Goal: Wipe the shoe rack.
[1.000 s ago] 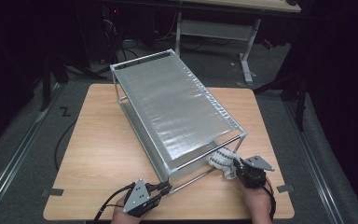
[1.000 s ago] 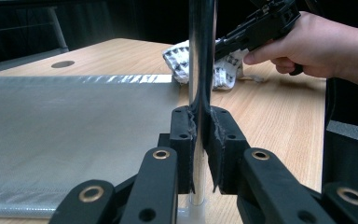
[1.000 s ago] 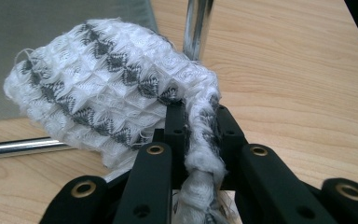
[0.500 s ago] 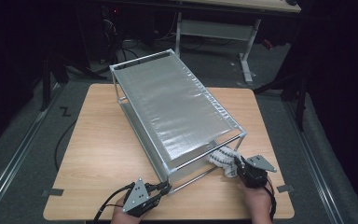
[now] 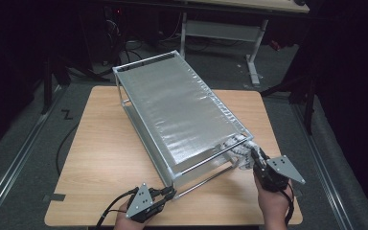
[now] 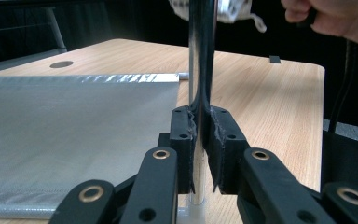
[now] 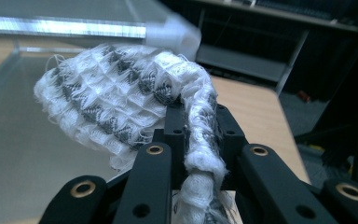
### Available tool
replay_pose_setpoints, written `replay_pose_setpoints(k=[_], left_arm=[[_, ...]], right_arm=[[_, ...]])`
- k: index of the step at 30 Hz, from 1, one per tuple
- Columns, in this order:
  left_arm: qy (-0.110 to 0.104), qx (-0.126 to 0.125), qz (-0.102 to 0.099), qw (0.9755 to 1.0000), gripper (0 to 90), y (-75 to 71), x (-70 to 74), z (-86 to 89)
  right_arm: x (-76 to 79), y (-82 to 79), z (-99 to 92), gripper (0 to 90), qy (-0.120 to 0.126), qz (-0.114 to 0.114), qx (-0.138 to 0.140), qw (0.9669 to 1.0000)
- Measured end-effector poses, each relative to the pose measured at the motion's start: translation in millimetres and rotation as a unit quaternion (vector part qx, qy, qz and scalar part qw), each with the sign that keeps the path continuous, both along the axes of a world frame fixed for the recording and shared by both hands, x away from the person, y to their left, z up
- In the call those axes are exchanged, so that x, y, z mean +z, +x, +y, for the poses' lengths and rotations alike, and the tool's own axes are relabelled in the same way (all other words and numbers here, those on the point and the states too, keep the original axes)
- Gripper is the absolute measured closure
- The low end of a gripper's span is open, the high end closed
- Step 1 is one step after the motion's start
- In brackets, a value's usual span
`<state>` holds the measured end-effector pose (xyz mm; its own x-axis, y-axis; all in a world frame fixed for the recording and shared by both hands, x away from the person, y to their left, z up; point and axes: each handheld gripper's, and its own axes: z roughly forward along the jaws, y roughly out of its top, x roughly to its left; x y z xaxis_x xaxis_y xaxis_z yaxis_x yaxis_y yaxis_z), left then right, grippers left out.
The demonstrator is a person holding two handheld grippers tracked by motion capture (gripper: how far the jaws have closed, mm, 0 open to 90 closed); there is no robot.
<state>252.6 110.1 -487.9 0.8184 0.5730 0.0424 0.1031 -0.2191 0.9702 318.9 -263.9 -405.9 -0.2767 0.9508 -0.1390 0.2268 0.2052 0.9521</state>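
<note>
A two-tier metal rack [image 5: 182,110] with silvery mesh shelves stands slanted on the wooden table [image 5: 100,153]. My left gripper [image 5: 170,194] is shut on the rack's near corner post [image 6: 200,60], low down by the bottom shelf [image 6: 65,135]. A white and grey waffle-weave cloth [image 7: 130,98] is bunched up, and my right gripper [image 7: 199,135] is shut on a fold of it. In the high view that cloth [image 5: 237,146] hangs at the rack's near right top corner, with the right gripper [image 5: 254,153] just below it.
The rack covers the middle of the table, running from back left to front right. Bare wood lies at the left and along the front edge. A white desk frame [image 5: 220,33] stands on the dark floor behind the table. A cable [image 5: 64,143] trails off the table's left edge.
My right gripper has lifted the cloth from beside the rack's lower end up to its top corner. The left gripper has kept still on the post.
</note>
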Motion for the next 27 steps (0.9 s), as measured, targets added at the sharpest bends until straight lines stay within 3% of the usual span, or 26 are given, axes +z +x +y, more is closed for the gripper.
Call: replay_pose_setpoints(k=[3,7,11,19,21,22,23,27], left_arm=[[0.000,0.000,0.000,1.0000,80.6,0.0,0.0,0.0],[-0.008,0.001,0.004,1.0000,80.6,-0.8,-0.6,-1.4],[-0.030,0.002,0.013,0.9995,80.6,-2.4,-1.4,-4.6],[-0.028,0.002,0.013,0.9995,80.6,-2.4,-1.1,-4.4],[-0.019,0.002,0.010,0.9998,80.6,-2.1,-0.8,-3.3],[0.002,0.001,0.000,1.0000,80.6,-0.5,0.4,-0.3],[-0.013,0.002,0.008,0.9999,80.6,-2.0,-0.5,-2.4],[-0.028,0.003,0.012,0.9995,80.6,-2.5,-1.1,-4.5]], right_arm=[[6.8,-3.1,0.8,79.0,-0.002,-0.011,0.000,0.9999],[3.8,-1.4,1.5,79.1,-0.011,-0.008,-0.006,0.9999],[-5.6,3.2,1.3,79.0,-0.020,0.013,-0.009,0.9997],[-30.6,11.7,0.7,79.1,-0.031,0.060,-0.011,0.9977],[-39.0,13.2,0.9,79.1,-0.037,0.075,-0.010,0.9965],[-42.9,14.1,0.7,79.1,-0.037,0.084,-0.009,0.9958],[-46.9,15.0,0.5,79.1,-0.038,0.091,-0.008,0.9951],[-62.3,19.8,-0.8,79.2,-0.041,0.123,-0.005,0.9915]])
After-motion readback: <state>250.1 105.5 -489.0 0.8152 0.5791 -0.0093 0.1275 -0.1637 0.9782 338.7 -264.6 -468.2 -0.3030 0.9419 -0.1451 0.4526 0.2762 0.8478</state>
